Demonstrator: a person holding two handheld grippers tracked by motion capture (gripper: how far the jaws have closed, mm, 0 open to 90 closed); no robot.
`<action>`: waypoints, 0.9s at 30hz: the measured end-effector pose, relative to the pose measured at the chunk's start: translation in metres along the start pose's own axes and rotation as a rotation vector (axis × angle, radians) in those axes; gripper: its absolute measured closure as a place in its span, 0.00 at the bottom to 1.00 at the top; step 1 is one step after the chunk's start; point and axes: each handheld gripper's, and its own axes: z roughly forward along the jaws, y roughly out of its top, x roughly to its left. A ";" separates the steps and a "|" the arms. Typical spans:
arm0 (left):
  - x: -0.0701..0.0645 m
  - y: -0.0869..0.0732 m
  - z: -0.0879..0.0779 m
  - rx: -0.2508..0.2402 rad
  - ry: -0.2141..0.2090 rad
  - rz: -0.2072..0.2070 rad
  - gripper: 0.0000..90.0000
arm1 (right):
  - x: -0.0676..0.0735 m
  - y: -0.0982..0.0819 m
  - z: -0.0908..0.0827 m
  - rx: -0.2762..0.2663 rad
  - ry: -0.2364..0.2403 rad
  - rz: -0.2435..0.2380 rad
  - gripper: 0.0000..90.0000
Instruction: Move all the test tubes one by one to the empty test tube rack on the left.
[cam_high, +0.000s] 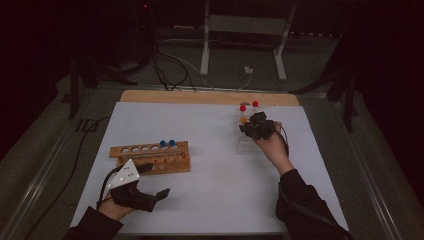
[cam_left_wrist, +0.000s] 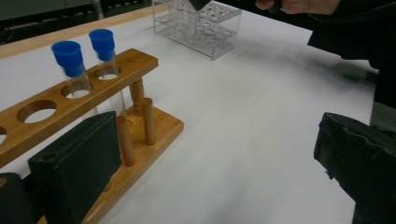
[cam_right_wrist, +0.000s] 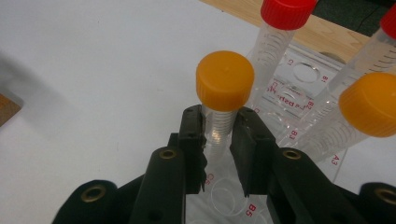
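Right claw (cam_right_wrist: 217, 140) clamped on 1 orange-capped tube (cam_right_wrist: 224, 91) standing in the clear rack (cam_right_wrist: 299, 88) near the desk's (cam_high: 215, 200) far right edge; rack holds 2 orange-capped and 2 red-capped tubes (cam_right_wrist: 285, 28). Left claw (cam_high: 152, 181), jaws wide and empty, sits at the near left beside the wooden rack (cam_high: 150, 156) with 2 blue-capped tubes (cam_left_wrist: 70, 58).

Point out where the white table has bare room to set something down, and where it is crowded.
Free: the wide white table stretch between the wooden tube rack and the clear plastic tube rack, and the strip left of the wooden one. Crowded: around the clear rack, where the right tool grips an orange-capped tube among red-capped tubes.
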 end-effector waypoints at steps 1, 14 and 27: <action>0.000 0.000 0.000 0.002 -0.005 -0.001 0.02 | 0.000 0.000 0.000 0.002 0.000 0.001 0.83; 0.001 -0.001 0.002 0.005 -0.014 -0.010 0.02 | 0.002 0.010 -0.023 -0.056 -0.012 -0.015 0.83; 0.000 0.003 0.002 0.009 -0.028 -0.008 0.02 | 0.009 0.023 -0.057 -0.125 -0.027 -0.058 0.83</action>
